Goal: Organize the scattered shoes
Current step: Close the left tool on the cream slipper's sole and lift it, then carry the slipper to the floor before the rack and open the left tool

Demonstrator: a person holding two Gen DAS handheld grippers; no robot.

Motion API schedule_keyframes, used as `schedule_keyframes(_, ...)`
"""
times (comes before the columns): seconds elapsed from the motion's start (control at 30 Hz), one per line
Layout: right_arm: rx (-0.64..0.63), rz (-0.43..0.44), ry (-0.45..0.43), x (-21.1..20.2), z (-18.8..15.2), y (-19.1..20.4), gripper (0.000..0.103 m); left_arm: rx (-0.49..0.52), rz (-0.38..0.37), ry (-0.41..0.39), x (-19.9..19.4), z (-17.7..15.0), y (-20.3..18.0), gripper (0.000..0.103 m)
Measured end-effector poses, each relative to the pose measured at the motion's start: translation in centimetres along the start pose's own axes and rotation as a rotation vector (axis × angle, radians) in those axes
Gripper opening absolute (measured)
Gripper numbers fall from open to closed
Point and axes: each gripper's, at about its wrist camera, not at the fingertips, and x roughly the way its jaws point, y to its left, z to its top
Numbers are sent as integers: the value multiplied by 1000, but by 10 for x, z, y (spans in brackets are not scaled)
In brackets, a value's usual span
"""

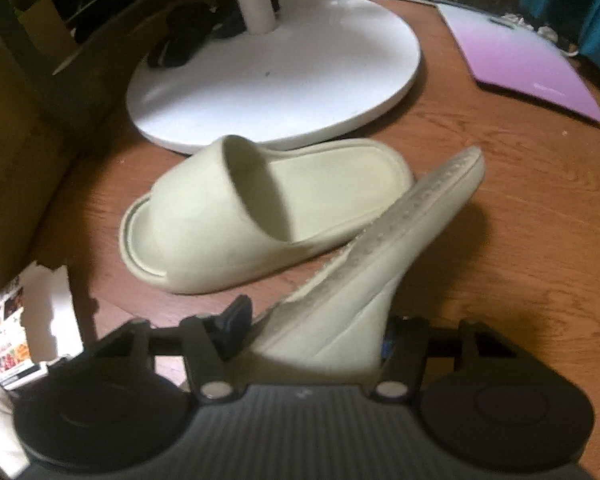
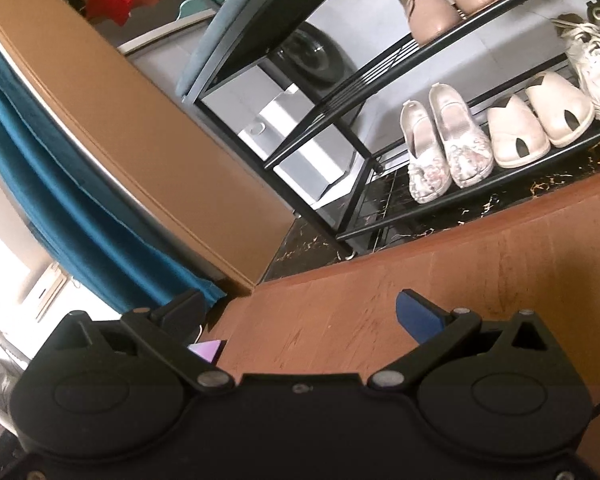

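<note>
Pinching one pale slipper (image 1: 340, 280) tilted on edge, the left claw (image 1: 312, 332) held it against its mate (image 1: 236, 216) lying flat on the wooden floor (image 1: 500, 200). Only the right wrist view showed the shoe rack (image 2: 380, 80), with the right claw (image 2: 300, 312) spread and holding nothing.

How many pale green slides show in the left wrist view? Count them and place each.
2. One slide lies flat on the wood floor by the white round base; the other slide is tilted, held in the left gripper.

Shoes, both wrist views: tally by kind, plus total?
Pale green slides: 2, one on the floor, one tilted in the left gripper.
Tan lace-up shoes: 2.
White sneakers: 2.
Floral flats: 2.
Cream cut-out shoes: 2.
Total: 10.
</note>
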Motion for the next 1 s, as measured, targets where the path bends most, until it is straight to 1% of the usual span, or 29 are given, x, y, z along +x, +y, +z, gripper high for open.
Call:
schedule_keyframes(0.07, 10, -8, 0, 1, 0, -4, 103, 15, -43, -21, -7, -2, -5, 47)
schedule_keyframes(0.23, 23, -17, -23, -3, 5, -9, 103, 116, -155, -36, -23, -7, -35, 46)
schedule_keyframes(0.37, 44, -34, -61, -11, 13, -15, 103, 267, -228, -126, -46, -20, -76, 45)
schedule_keyframes(0.43, 68, -44, -89, -18, 21, -20, 103, 351, -275, -181, -66, -24, -103, 45)
schedule_keyframes(0.47, 76, -47, -103, -22, 24, -23, 103, 378, -294, -196, -74, -25, -113, 45)
schedule_keyframes(0.53, 89, -58, -134, -30, 31, -29, 103, 421, -352, -194, -97, -28, -141, 45)
schedule_keyframes(0.6, 97, -80, -171, -39, 40, -36, 103, 457, -396, -196, -119, -38, -168, 45)
schedule_keyframes(0.67, 115, -157, -197, -47, 51, -49, 103, 511, -438, -203, -139, -61, -192, 45)
schedule_keyframes(0.7, 123, -200, -199, -49, 56, -56, 103, 541, -461, -194, -145, -77, -203, 45)
schedule_keyframes(0.73, 130, -241, -201, -52, 61, -62, 103, 573, -486, -173, -150, -97, -212, 45)
schedule_keyframes(0.8, 109, -373, -196, -59, 75, -79, 103, 636, -535, -124, -156, -137, -229, 45)
schedule_keyframes(0.87, 53, -482, -190, -65, 82, -89, 103, 707, -576, -64, -158, -183, -240, 45)
schedule_keyframes(0.9, 23, -534, -186, -67, 85, -94, 103, 749, -591, -49, -159, -206, -242, 43)
schedule_keyframes(0.93, -1, -596, -197, -72, 86, -104, 103, 782, -606, -39, -158, -223, -242, 43)
schedule_keyframes(0.97, -24, -659, -212, -77, 87, -115, 103, 836, -630, -19, -155, -248, -243, 42)
schedule_keyframes(1.0, -26, -677, -218, -79, 87, -118, 103, 892, -661, 9, -151, -272, -244, 41)
